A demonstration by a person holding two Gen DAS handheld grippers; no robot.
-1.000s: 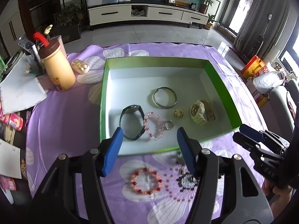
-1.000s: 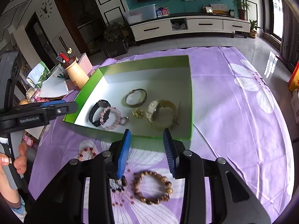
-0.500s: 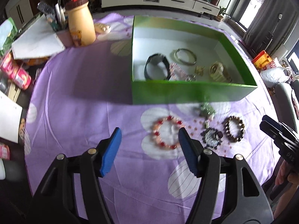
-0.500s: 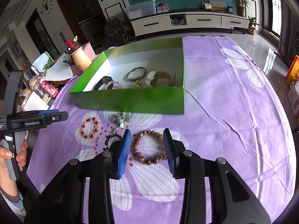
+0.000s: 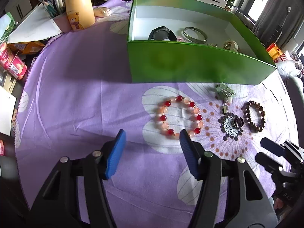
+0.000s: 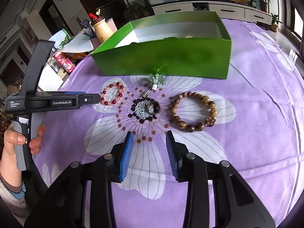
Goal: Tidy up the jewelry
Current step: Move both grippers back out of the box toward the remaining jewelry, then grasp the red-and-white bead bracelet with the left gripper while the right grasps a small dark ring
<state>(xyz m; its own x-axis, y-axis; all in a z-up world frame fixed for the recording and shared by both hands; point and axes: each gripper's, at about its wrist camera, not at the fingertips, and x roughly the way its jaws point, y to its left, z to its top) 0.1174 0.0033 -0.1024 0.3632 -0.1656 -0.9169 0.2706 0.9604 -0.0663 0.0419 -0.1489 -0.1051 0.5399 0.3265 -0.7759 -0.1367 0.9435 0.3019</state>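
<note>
A green box (image 5: 190,64) (image 6: 167,60) holds a black watch (image 5: 161,34), a metal bangle (image 5: 194,35) and other pieces. On the purple cloth before it lie a red and pink bead bracelet (image 5: 179,116) (image 6: 112,96), a green bead charm (image 5: 225,92) (image 6: 156,80), a dark ring (image 5: 238,122) (image 6: 153,108) and a brown wooden bead bracelet (image 5: 255,115) (image 6: 193,112). My left gripper (image 5: 152,138) is open and empty, low, just short of the red bracelet. My right gripper (image 6: 149,138) is open and empty, just short of the ring.
A yellow bear jar (image 5: 79,9) with pens, papers (image 5: 32,28) and a pink can (image 5: 11,64) crowd the table's left side. The floral cloth (image 6: 266,104) stretches to the right of the box.
Both grippers have pulled back from over the box and come down low toward the jewelry on the cloth. Both stay open and empty.
</note>
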